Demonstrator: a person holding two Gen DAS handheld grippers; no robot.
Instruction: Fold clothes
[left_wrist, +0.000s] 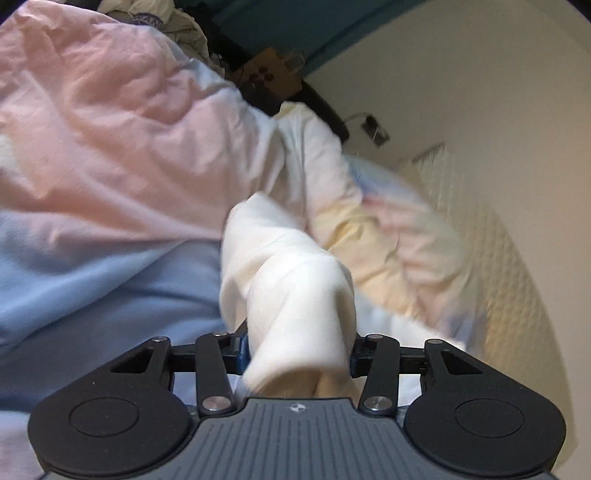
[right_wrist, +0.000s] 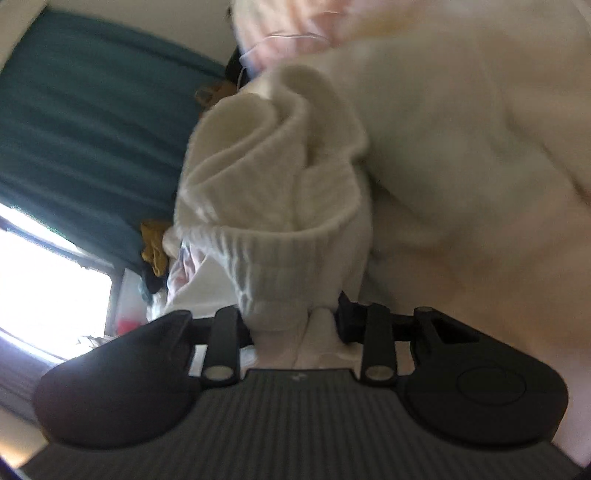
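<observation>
A pastel sweatshirt, pink, blue and cream (left_wrist: 122, 155), hangs in the air and fills most of the left wrist view. My left gripper (left_wrist: 299, 354) is shut on its white ribbed cuff (left_wrist: 295, 295), which bunches between the jaws. In the right wrist view my right gripper (right_wrist: 295, 328) is shut on another white ribbed cuff (right_wrist: 273, 206), with the cream body of the same sweatshirt (right_wrist: 461, 166) to the right. The fingertips of both grippers are hidden by cloth. Both views are motion-blurred.
A teal curtain (right_wrist: 85, 122) and a bright window (right_wrist: 44, 288) are at the left of the right wrist view, with a heap of other clothes (right_wrist: 159, 258) below the curtain. A cream wall (left_wrist: 480, 74) and more clothes (left_wrist: 166, 26) show in the left wrist view.
</observation>
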